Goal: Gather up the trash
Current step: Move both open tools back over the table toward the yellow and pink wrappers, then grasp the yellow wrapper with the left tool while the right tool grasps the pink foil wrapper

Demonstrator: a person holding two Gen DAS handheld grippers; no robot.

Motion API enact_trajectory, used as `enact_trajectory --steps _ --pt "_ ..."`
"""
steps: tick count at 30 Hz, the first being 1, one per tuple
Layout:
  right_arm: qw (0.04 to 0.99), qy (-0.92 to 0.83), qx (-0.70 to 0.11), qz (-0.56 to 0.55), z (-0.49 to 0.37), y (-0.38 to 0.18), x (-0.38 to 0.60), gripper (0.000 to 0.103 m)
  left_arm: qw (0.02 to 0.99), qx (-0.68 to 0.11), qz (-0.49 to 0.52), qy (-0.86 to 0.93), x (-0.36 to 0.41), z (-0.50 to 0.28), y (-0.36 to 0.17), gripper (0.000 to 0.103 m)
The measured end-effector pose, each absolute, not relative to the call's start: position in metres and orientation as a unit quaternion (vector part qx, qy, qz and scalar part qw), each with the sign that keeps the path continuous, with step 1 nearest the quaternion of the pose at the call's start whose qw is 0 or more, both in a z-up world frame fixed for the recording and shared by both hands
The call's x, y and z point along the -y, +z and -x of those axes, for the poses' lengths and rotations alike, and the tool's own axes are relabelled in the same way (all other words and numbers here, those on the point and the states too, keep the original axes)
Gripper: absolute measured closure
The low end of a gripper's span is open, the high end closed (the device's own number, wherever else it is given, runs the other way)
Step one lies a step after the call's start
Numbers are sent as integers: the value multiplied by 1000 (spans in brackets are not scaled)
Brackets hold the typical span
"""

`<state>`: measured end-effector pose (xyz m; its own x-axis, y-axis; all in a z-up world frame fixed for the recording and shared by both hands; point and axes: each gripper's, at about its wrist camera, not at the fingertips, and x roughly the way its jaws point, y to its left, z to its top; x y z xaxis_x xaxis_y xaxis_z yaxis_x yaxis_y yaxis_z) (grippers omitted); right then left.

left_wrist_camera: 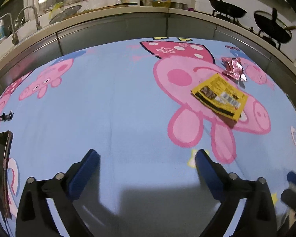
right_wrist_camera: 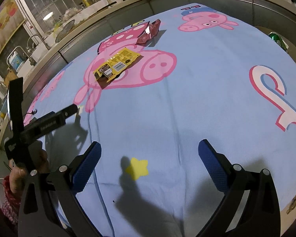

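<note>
We have the whole job ahead of us, by the look of it. The surface (left_wrist_camera: 118, 98), covered in a blue cartoon cloth, carries both pieces of trash, neither yet touched. From the left view, the yellow packet (left_wrist_camera: 220, 96) lies flat at about two o'clock, and the smaller crumpled red wrapper (left_wrist_camera: 233, 69) sits just beyond it, near the far edge. We cannot make out a bin for certain. Our left hand-held gripper (left_wrist_camera: 148, 158) and right hand-held gripper (right_wrist_camera: 150, 150) both stand spread wide with nothing between the jaws, well short of the trash.
</note>
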<state>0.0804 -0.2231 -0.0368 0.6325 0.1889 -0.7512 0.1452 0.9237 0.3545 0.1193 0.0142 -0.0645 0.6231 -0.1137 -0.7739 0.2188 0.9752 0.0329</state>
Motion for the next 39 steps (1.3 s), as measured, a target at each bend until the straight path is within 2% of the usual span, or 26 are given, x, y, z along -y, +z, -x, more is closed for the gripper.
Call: enact_trajectory --steps 12,21,23,24,25,27,35,36,39 --pt "892 47 -413 -176 -74 -39 224 5 900 -421 -64 -95 -18 -113 -64 4" --pt "889 111 -377 -236 -65 -42 246 6 893 -435 -67 -90 -17 -116 -62 4" --pt "890 106 -380 -231 -66 -40 247 17 885 -450 -64 -103 -13 -124 -59 4" --pt "891 100 -380 -227 -67 -40 248 42 883 -453 -61 -111 -12 -125 -57 10" --pt "885 105 -386 -237 -72 -42 252 54 879 -457 -54 -124 -8 -129 -54 16" --pt "877 110 -386 -263 -81 -46 261 64 865 -474 -15 -162 -2 -142 -47 18" --pt "890 141 -381 -208 -181 -19 267 80 807 -520 133 -246 23 -191 -43 21" --pt "889 144 -383 -205 -192 -18 267 85 802 -523 147 -249 24 -194 -43 21" --pt "885 156 -395 -194 -228 -18 264 89 793 -527 174 -251 30 -202 -44 21"
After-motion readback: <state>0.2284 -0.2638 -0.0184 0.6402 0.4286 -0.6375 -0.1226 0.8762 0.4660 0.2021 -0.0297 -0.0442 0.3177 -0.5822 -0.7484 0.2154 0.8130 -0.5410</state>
